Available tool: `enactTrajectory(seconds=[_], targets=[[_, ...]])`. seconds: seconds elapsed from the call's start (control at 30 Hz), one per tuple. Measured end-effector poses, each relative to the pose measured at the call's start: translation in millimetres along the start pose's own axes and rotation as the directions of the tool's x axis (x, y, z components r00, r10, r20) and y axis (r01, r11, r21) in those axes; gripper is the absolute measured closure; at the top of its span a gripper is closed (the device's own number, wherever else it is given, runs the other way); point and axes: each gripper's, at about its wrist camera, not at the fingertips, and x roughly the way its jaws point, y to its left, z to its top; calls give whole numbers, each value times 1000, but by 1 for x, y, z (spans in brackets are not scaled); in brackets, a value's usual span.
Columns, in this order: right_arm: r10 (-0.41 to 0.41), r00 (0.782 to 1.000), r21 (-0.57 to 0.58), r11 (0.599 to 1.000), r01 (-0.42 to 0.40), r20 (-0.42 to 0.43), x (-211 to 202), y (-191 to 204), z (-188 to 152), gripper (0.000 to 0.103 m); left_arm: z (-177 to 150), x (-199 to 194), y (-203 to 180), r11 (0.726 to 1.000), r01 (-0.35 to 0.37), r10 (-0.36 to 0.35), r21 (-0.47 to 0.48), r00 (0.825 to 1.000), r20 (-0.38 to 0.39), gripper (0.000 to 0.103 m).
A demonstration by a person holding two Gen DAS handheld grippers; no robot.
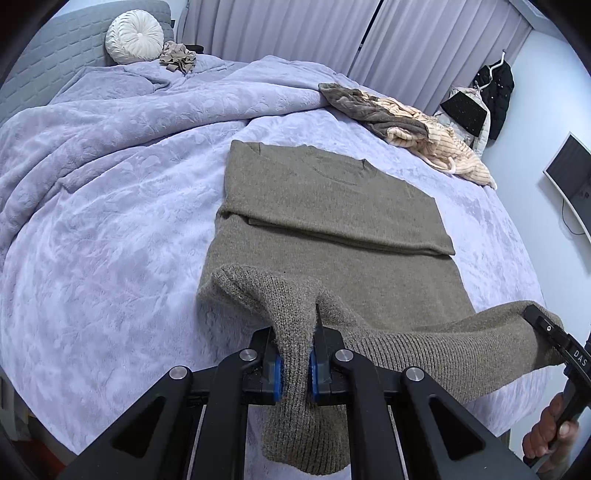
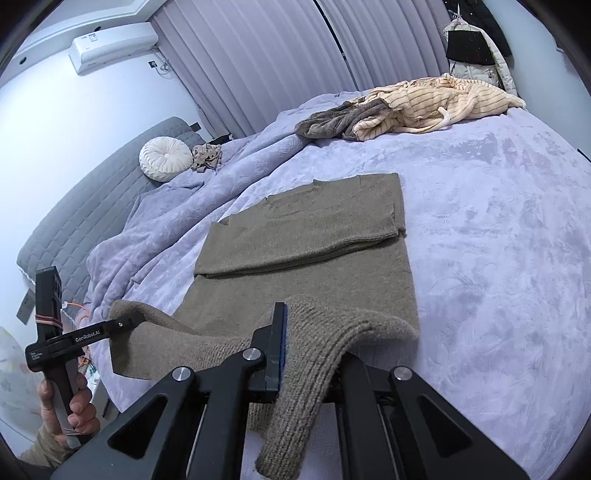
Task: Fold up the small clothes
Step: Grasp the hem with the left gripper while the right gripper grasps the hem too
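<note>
An olive-brown knit sweater (image 1: 332, 206) lies flat on the lilac bed cover (image 1: 110, 258), its sleeves folded across the body; it also shows in the right wrist view (image 2: 306, 251). My left gripper (image 1: 295, 365) is shut on the left corner of the sweater's near hem, which is lifted off the bed. My right gripper (image 2: 310, 354) is shut on the right corner of the same hem, the knit draped over its right finger. Each gripper shows in the other's view: the right gripper (image 1: 543, 328) at the right edge, the left gripper (image 2: 122, 325) at the left.
A heap of grey and cream striped clothes (image 1: 413, 125) lies at the bed's far right; it also shows in the right wrist view (image 2: 413, 107). A round white cushion (image 1: 135, 36) and a crumpled beige cloth (image 1: 179, 56) sit by the grey headboard. Curtains hang behind; a monitor (image 1: 570, 177) is on the right wall.
</note>
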Motion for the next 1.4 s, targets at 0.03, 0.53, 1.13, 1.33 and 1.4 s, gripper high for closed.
enactTrajectory(seconds=[0.03, 0.53, 1.13, 1.33, 1.4], targets=[[0, 1000, 2, 1000, 0, 3, 2, 0, 3, 98, 3, 0, 1, 1000, 1, -1, -5, 1000, 3, 91], [-25, 1000, 22, 999, 25, 12, 25, 2, 42, 98, 44, 12, 3, 999, 9, -8, -54, 1000, 14, 91], [-23, 998, 108, 994, 15, 66, 43, 0, 82, 98, 90, 25, -1, 996, -1, 5, -94, 999, 46, 91], [-20, 997, 94, 995, 13, 70, 50, 1, 98, 98, 105, 28, -1, 995, 0, 6, -97, 998, 59, 91], [-21, 997, 90, 996, 15, 69, 55, 1, 105, 98, 109, 31, -1, 995, -1, 7, -100, 998, 59, 91]])
